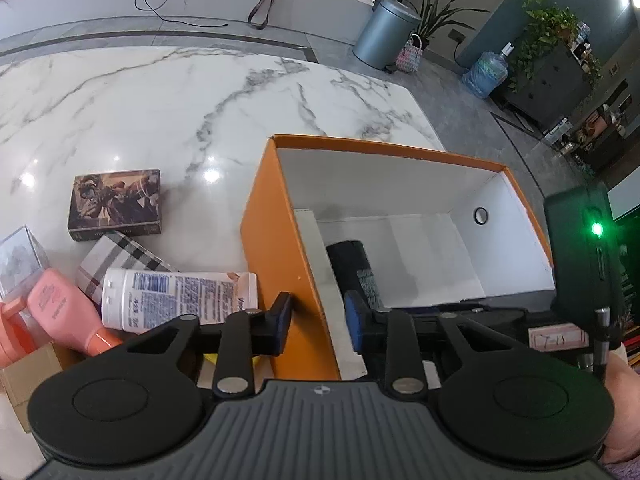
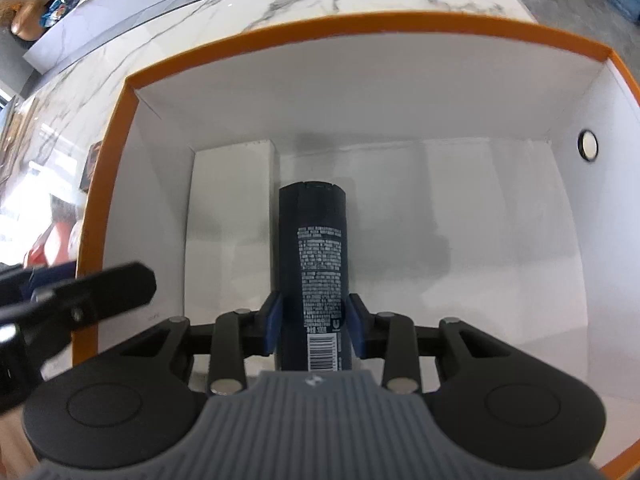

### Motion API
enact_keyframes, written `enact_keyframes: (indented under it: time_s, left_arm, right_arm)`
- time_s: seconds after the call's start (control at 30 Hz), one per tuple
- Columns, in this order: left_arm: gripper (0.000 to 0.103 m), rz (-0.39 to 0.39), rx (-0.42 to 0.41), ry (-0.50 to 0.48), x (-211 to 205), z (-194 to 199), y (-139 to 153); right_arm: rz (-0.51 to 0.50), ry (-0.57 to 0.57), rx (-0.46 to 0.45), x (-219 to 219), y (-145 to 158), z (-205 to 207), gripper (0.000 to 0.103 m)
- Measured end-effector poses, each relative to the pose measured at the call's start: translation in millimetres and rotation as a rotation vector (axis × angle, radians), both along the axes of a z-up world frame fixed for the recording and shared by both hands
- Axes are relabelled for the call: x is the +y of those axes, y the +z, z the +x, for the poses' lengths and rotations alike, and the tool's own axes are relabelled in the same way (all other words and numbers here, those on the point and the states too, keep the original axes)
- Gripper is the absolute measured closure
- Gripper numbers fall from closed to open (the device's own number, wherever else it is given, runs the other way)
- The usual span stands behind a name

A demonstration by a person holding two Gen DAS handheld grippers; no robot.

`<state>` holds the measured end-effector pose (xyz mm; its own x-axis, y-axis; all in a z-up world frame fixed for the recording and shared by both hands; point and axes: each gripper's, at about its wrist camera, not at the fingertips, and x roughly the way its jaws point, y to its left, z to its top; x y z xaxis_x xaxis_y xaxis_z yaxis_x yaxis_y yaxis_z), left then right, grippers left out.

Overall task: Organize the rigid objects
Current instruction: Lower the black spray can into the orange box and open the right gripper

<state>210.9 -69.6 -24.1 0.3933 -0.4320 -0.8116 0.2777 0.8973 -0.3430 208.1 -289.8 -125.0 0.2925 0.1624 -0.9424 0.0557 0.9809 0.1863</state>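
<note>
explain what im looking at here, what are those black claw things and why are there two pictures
The black claws are hand-held grippers, one in each of a person's hands, each carrying a wide-angle camera that looks along its fingers. So each picture is one gripper's own view.

In the right gripper's view, its blue pads clamp a dark spray can down inside an orange box with white walls.

In the left gripper's view, its jaws straddle that box's near-left wall, with a gap on both sides. On the marble table beside the box lie a white tube, a pink bottle, a plaid box and a picture box.
</note>
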Motion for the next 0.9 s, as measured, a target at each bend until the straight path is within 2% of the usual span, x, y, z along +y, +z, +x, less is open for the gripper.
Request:
enact_keyframes:
  time_s: [0.07,0.1,0.2,0.3,0.4,0.53,0.63,0.73,0.9]
  left_arm:
    - [0.078,0.003,-0.003,-0.001,-0.3,3.6,-0.5]
    - [0.078,0.003,-0.004,-0.005,-0.7,4.9,-0.7]
    - [0.078,0.012,-0.009,-0.012,-4.5,10.7,-0.2]
    - [0.078,0.028,-0.017,-0.018,-9.1,16.1,-0.2]
    - [0.078,0.036,-0.020,-0.024,-11.0,19.5,-0.4]
    - [0.078,0.019,-0.024,-0.031,-3.4,17.6,0.7]
    - [0.077,0.022,-0.052,-0.036,7.6,9.4,9.5]
    - [0.073,-0.006,-0.068,-0.044,22.9,0.1,20.4]
    - [0.073,0.030,-0.136,-0.019,52.6,-16.9,42.2]
  right_arm:
    - [-0.023,-0.001,-0.010,2.2,1.9,4.6,0.069]
    - [-0.030,-0.003,-0.018,2.5,2.0,8.9,0.073]
    - [-0.027,-0.032,-0.053,1.1,6.1,19.1,0.094]
    - [-0.024,-0.055,-0.079,2.2,10.0,29.2,0.093]
    - [-0.045,-0.055,-0.080,1.6,8.7,36.4,0.088]
    - [-0.040,-0.062,-0.086,1.7,10.5,23.8,0.088]
    - [-0.051,-0.049,-0.140,6.2,20.0,11.0,0.088]
    - [-0.006,-0.043,-0.197,8.3,32.9,-6.5,0.086]
    - [0.011,0.006,-0.332,30.8,63.6,-32.6,0.085]
